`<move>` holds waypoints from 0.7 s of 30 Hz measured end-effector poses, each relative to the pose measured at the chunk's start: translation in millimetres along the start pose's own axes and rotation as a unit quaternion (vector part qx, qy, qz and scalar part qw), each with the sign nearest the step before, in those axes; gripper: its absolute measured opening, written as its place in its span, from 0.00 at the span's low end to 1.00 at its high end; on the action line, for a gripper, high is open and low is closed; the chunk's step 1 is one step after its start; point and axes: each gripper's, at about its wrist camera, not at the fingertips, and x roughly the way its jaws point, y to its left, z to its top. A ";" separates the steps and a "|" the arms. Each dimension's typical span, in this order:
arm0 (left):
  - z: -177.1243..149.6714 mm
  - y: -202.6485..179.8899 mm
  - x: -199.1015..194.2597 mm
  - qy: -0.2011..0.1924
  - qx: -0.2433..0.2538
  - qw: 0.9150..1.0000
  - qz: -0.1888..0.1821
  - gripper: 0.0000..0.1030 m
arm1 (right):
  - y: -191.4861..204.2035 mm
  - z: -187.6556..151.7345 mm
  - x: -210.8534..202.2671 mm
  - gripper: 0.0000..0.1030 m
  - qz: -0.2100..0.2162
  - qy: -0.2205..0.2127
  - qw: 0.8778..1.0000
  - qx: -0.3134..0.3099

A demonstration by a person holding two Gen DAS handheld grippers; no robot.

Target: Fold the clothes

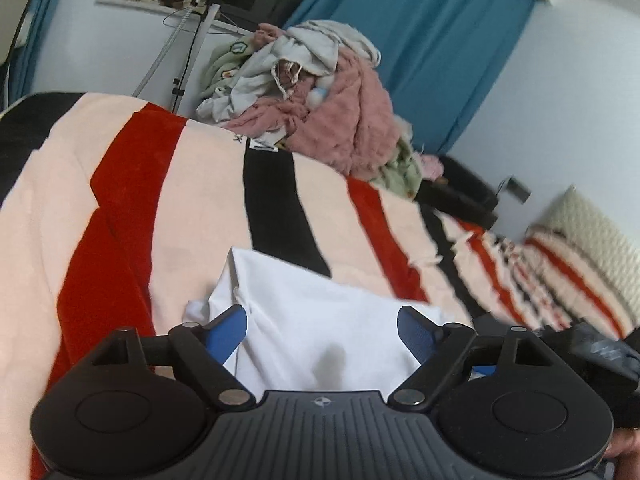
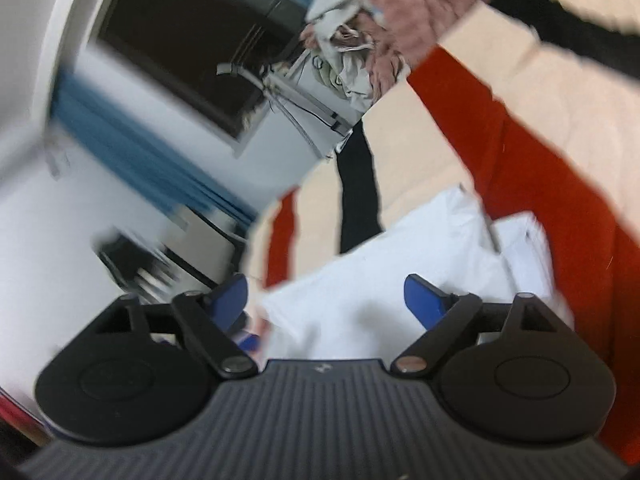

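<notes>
The white cotton garment (image 1: 320, 320) sits low-centre in both views, already doubled over into a rough packet on the cream, red and black striped blanket (image 1: 192, 200). Left gripper (image 1: 322, 330) and right gripper (image 2: 326, 300) both spread wide, holding nothing. Unfolded pile of pink and grey laundry (image 1: 320, 92) waits upper centre. The blanket's black-and-white label (image 1: 262, 145) is too small to read.

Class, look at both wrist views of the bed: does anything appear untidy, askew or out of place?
Yes. A jumbled heap of clothes sits unfolded at the far edge of the striped blanket. The white garment near the open left gripper and open right gripper lies rumpled, one corner turned up.
</notes>
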 end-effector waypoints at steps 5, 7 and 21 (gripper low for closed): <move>-13.4 -9.5 29.4 0.033 0.049 0.996 0.066 0.80 | 13.3 -11.0 28.1 0.33 -0.106 0.013 0.986 -0.126; -21.5 -5.8 42.8 0.058 0.046 0.994 0.081 0.80 | 18.6 -15.4 39.4 0.32 -0.147 0.018 0.973 -0.176; -56.3 -32.8 -20.2 0.029 0.090 0.990 0.101 0.79 | 40.0 -34.0 -0.3 0.35 -0.167 0.012 0.956 -0.240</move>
